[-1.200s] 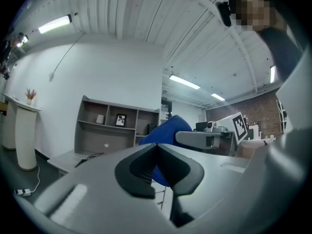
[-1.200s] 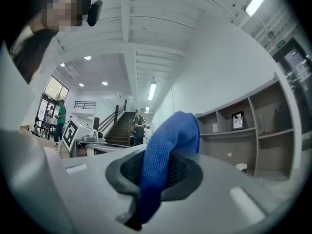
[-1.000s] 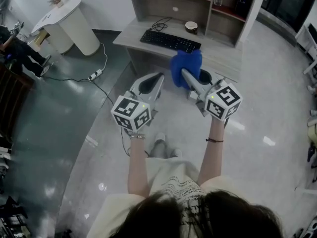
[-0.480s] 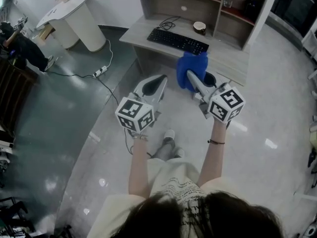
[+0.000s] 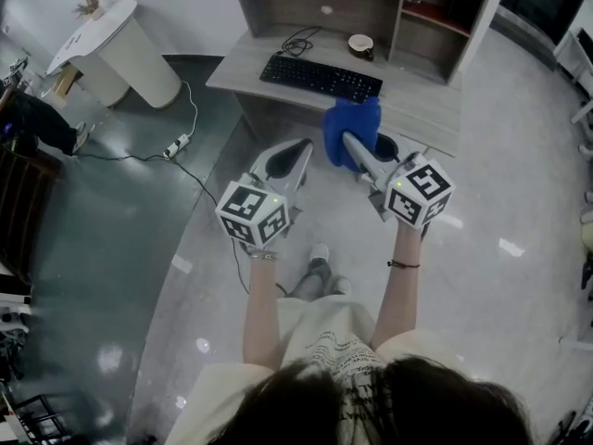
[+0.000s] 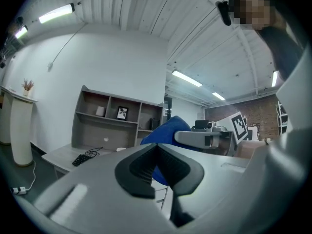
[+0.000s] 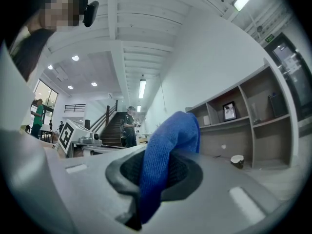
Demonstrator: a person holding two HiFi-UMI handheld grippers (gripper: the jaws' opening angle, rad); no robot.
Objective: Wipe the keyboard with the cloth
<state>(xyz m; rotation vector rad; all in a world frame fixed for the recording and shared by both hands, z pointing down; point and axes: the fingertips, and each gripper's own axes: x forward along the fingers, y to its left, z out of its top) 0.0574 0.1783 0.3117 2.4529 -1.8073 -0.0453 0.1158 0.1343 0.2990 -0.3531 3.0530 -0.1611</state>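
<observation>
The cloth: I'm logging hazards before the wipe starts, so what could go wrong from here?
1. The right gripper pinches the cloth by one fold, with most of it loose beyond the jaws; it may bunch or slip out when dragged over the keyboard.
2. A cup stands near the keyboard's right end; a wide sweep might knock it.
3. A cable lies coiled behind the keyboard and could snag the cloth.

Grey left gripper point(image 5: 295, 148), right gripper point(image 5: 348, 139); black-white marker cubes point(image 5: 250, 213); cream printed T-shirt point(image 5: 324, 337); dark wristband point(image 5: 401, 264).
</observation>
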